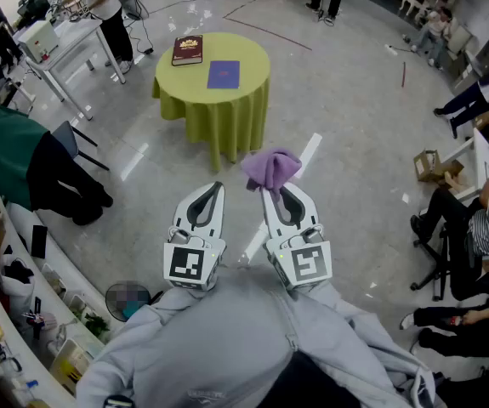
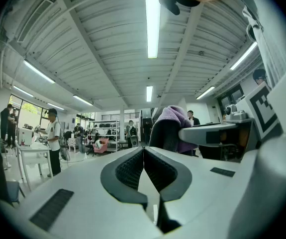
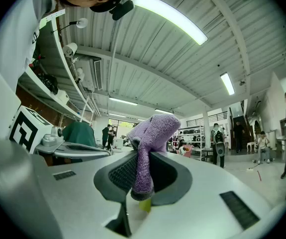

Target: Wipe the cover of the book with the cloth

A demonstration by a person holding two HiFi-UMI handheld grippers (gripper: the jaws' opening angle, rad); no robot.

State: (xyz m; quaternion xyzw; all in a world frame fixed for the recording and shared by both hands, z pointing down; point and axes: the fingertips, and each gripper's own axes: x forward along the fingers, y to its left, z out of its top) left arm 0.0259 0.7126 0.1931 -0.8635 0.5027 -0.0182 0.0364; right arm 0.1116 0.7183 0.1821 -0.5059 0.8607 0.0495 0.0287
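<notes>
A round table with a yellow-green cloth (image 1: 214, 100) stands ahead, some way off. On it lie a dark red book (image 1: 187, 49) at the far left and a flat purple-blue book (image 1: 223, 74) nearer the middle. My right gripper (image 1: 267, 189) is shut on a purple cloth (image 1: 270, 169), which bunches out above the jaw tips (image 3: 150, 136). My left gripper (image 1: 218, 185) is shut with nothing in it (image 2: 143, 151). Both grippers are held close to my chest, tilted upward, well short of the table.
A person in green and black (image 1: 19, 164) bends at the left. A white desk (image 1: 61, 45) and a standing person are at the back left. Seated people (image 1: 474, 219) line the right side. A shelf with clutter (image 1: 23, 313) runs along the lower left.
</notes>
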